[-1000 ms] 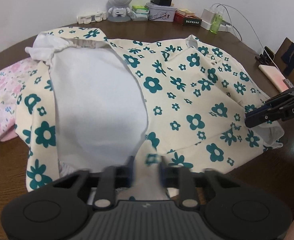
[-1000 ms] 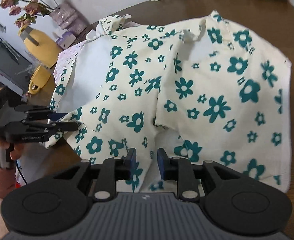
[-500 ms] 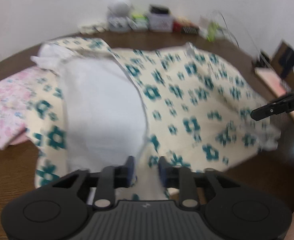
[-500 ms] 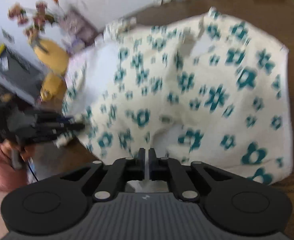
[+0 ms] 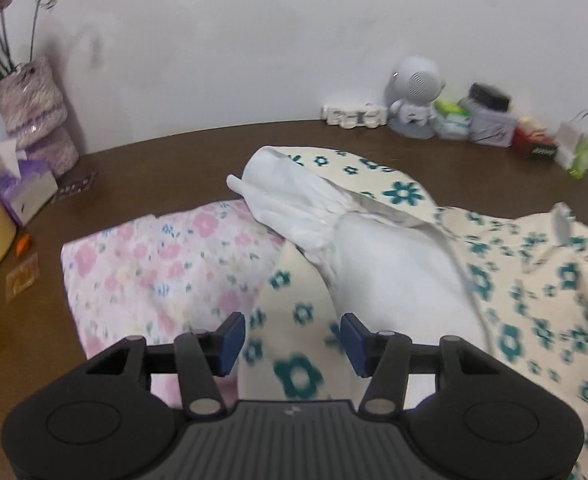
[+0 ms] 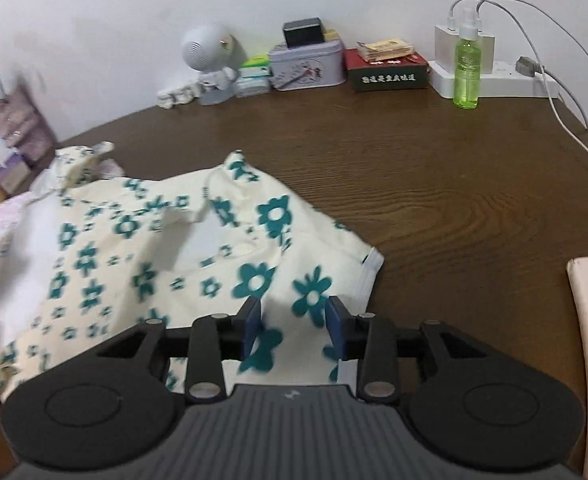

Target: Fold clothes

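The brown table point(image 6: 434, 184) carries the cream dress point(image 6: 165, 264) with teal flowers, spread flat with its white lining point(image 5: 394, 264) showing; beside it on the left lies a folded pink floral garment point(image 5: 165, 264). The left tongs point(image 5: 291, 344) are opening, cloth lying between the pads but not pinched. The right tongs point(image 6: 291, 328) are opening too, released over the dress's right hem. The fold looks partly done. To do it well, I would let the cloth settle, then regrip at 2 matching corners so the edges meet squarely. Along the wall, a grey tin point(image 6: 306, 66) carries a black box on its lid; a purple tissue box point(image 5: 21, 190) has 1 tissue poking out.
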`<state>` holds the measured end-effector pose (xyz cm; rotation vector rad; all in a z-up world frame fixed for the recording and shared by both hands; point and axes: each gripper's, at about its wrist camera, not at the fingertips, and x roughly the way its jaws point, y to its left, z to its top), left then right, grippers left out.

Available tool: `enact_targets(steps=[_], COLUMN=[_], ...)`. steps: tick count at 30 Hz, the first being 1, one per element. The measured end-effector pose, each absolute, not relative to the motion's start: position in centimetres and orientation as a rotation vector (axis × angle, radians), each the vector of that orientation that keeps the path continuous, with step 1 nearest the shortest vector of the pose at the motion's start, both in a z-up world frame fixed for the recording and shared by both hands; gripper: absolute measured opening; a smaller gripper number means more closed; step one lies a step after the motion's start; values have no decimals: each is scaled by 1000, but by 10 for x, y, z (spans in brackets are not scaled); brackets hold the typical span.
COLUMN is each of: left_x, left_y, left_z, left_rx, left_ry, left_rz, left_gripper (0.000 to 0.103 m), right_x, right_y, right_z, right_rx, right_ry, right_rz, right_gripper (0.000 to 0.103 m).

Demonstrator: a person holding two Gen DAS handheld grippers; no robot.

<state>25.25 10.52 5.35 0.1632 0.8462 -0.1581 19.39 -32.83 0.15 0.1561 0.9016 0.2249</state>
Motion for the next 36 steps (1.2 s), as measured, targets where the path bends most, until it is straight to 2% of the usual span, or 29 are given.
enact_targets(steps=[2,4,6,8,17,24,25,28,29,30,32,36], left_x=[264,273,274,272,259,252,253,260,263,270,284,310], left_y=[98,92,91,94,162,194,193,189,186,179,165,148], left_z=[46,38,34,35,49,54,57,70,74,76,74,54], left_rx=[207,252,252,244,34,-1,1,-15,-18,0,63,159], left_ry=[854,873,890,884,866,883,869,816,800,793,796,861], left_rz=[-145,-140,-157,-162,-43,96,97,45,21,2,-18,3], left_gripper=[51,41,11,6,3,5,7,24,35,40,43,43], right_x=[199,201,201,201,198,198,198,197,197,197,197,195], right_y=[-325,-322,-320,-320,-315,-312,-312,-312,-312,-312,-312,-312], right_z=[-3,-6,-6,-6,-7,-7,-7,-7,-7,-7,-7,-7], right_rx=[153,149,127,117,44,23,20,20,22,24,23,18], right_ry=[907,911,903,898,885,885,883,881,881,881,879,867], right_rz=[229,238,247,254,257,246,246,244,243,242,242,244], right_gripper=[39,40,40,40,40,40,40,41,41,41,42,43])
